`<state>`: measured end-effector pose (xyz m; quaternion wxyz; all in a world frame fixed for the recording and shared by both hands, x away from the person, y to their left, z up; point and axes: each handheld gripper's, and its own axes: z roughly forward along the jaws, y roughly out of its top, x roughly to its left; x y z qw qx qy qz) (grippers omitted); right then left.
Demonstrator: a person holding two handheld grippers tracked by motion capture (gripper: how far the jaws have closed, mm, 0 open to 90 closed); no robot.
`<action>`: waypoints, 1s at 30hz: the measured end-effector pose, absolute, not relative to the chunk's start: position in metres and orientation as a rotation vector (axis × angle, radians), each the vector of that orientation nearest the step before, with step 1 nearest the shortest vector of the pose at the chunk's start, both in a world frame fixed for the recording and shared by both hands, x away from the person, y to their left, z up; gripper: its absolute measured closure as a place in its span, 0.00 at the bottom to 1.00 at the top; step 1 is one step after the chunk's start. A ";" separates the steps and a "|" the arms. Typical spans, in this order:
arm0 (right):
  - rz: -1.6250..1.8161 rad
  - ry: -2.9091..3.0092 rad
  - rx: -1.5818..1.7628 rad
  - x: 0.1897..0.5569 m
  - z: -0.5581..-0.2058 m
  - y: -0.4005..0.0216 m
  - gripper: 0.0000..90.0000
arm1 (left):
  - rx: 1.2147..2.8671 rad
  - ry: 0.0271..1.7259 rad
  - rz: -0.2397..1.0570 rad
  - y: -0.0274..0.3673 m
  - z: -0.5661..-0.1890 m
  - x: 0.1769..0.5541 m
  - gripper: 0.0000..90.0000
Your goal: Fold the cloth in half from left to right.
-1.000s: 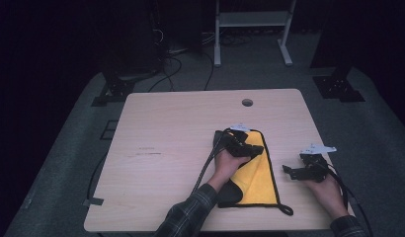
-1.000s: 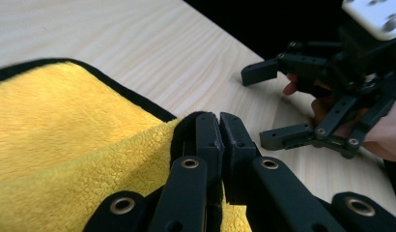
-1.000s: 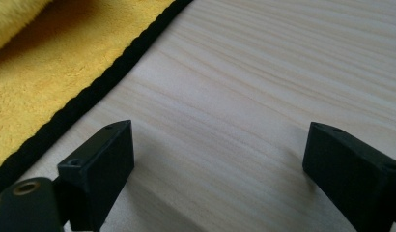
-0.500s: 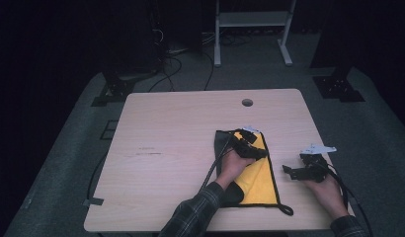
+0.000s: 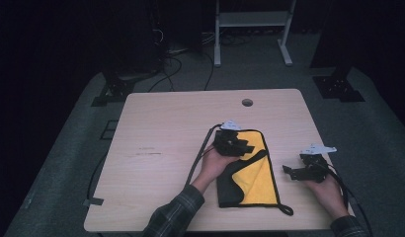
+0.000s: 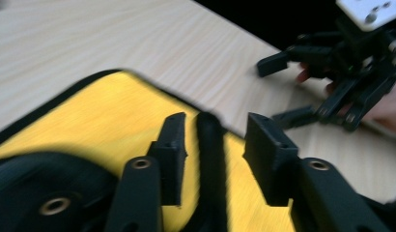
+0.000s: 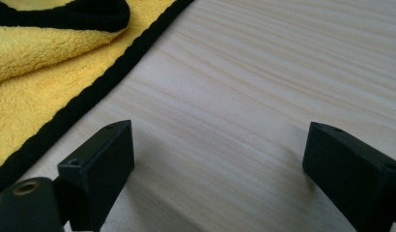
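Observation:
A yellow cloth [image 5: 256, 183] with black edging lies on the wooden table [image 5: 166, 138], right of centre. Its near-left part is folded over, showing a black underside [image 5: 229, 190]. My left gripper [image 5: 247, 148] hovers over the cloth's far half. In the left gripper view its jaws [image 6: 215, 130] stand open, with the black hem [image 6: 209, 145] running between them and a gap on each side. My right gripper [image 5: 288, 173] rests on bare wood just right of the cloth, jaws wide open [image 7: 220, 169] with nothing between them; the cloth's edge [image 7: 97, 89] lies off to its left.
A round cable hole [image 5: 247, 102] sits near the table's far edge. A black loop [image 5: 287, 210] trails from the cloth's near right corner. The right gripper [image 6: 278, 92] shows beyond the cloth in the left gripper view. Bare wood spreads across the table's left half.
My left gripper went a little right over the cloth, then came back left. A black band of hem now crosses the yellow diagonally. The right gripper stayed put.

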<state>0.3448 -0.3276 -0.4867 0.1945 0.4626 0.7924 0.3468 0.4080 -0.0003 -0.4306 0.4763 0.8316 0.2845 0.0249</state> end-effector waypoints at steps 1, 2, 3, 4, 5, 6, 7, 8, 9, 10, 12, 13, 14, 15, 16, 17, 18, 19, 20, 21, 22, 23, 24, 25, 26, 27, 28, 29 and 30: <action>0.971 2.223 1.294 0.345 -0.487 -0.328 0.11 | 2.035 0.709 0.081 0.006 -0.431 0.406 0.57; 0.971 2.222 1.295 0.345 -0.487 -0.328 0.11 | 2.041 0.729 0.104 0.015 -0.432 0.404 0.55; 0.972 2.223 1.295 0.345 -0.487 -0.328 0.11 | 2.047 0.751 0.133 0.023 -0.434 0.402 0.53; 0.972 2.222 1.296 0.345 -0.487 -0.328 0.11 | 2.058 0.769 0.155 0.030 -0.436 0.400 0.50; 0.973 2.222 1.296 0.345 -0.487 -0.328 0.11 | 2.067 0.789 0.167 0.037 -0.439 0.398 0.49; 0.972 2.222 1.295 0.345 -0.487 -0.328 0.11 | 2.071 0.811 0.177 0.044 -0.443 0.397 0.47; 0.972 2.222 1.294 0.344 -0.487 -0.328 0.11 | 2.080 0.831 0.181 0.049 -0.446 0.396 0.46; 0.972 2.222 1.294 0.344 -0.487 -0.328 0.11 | 2.081 0.848 0.187 0.053 -0.450 0.395 0.46; 0.974 2.221 1.295 0.344 -0.487 -0.328 0.11 | 2.086 0.867 0.196 0.057 -0.454 0.394 0.45; 0.973 2.221 1.296 0.344 -0.487 -0.328 0.11 | 2.089 0.879 0.198 0.060 -0.457 0.394 0.45; 0.971 2.221 1.298 0.344 -0.487 -0.329 0.11 | 2.108 0.893 0.206 0.063 -0.462 0.394 0.44; 0.970 2.221 1.297 0.344 -0.487 -0.329 0.11 | 2.116 0.897 0.215 0.063 -0.463 0.394 0.44; 0.969 2.220 1.296 0.344 -0.487 -0.329 0.11 | 2.119 0.895 0.215 0.063 -0.464 0.393 0.43; 0.968 2.219 1.299 0.344 -0.487 -0.329 0.11 | 2.118 0.892 0.213 0.062 -0.465 0.393 0.43; 0.968 2.217 1.302 0.344 -0.487 -0.329 0.11 | 2.123 0.889 0.211 0.061 -0.466 0.392 0.42; 0.970 2.215 1.305 0.343 -0.487 -0.329 0.11 | 2.135 0.884 0.214 0.059 -0.467 0.391 0.42; 0.971 2.214 1.306 0.343 -0.487 -0.330 0.11 | 2.142 0.883 0.222 0.057 -0.468 0.389 0.42; 0.969 2.214 1.303 0.343 -0.487 -0.330 0.11 | 2.151 0.886 0.228 0.055 -0.470 0.388 0.42; 0.969 2.213 1.304 0.343 -0.487 -0.330 0.11 | 2.167 0.881 0.234 0.054 -0.471 0.387 0.42; 0.970 2.213 1.305 0.343 -0.487 -0.330 0.11 | 2.174 0.885 0.238 0.053 -0.472 0.386 0.42; 0.970 2.213 1.304 0.343 -0.487 -0.330 0.11 | 2.185 0.886 0.249 0.052 -0.473 0.385 0.42; 0.969 2.213 1.305 0.343 -0.487 -0.330 0.11 | 2.181 0.883 0.263 0.051 -0.473 0.383 0.43; 0.970 2.213 1.305 0.343 -0.487 -0.330 0.11 | 2.189 0.879 0.279 0.051 -0.473 0.382 0.44; 0.970 2.213 1.305 0.343 -0.487 -0.330 0.11 | 2.190 0.879 0.288 0.051 -0.473 0.381 0.47; 0.969 2.213 1.305 0.343 -0.487 -0.330 0.11 | 2.188 0.865 0.291 0.051 -0.474 0.380 0.50; 0.970 2.213 1.305 0.343 -0.487 -0.330 0.11 | 2.188 0.862 0.294 0.051 -0.474 0.379 0.56; 0.970 2.213 1.305 0.343 -0.487 -0.330 0.11 | 2.186 0.860 0.292 0.052 -0.474 0.378 0.60; 0.970 2.213 1.305 0.343 -0.487 -0.330 0.11 | 2.179 0.860 0.274 0.051 -0.474 0.378 0.68; 0.969 2.213 1.305 0.343 -0.487 -0.330 0.11 | 2.184 0.856 0.266 0.050 -0.473 0.378 0.73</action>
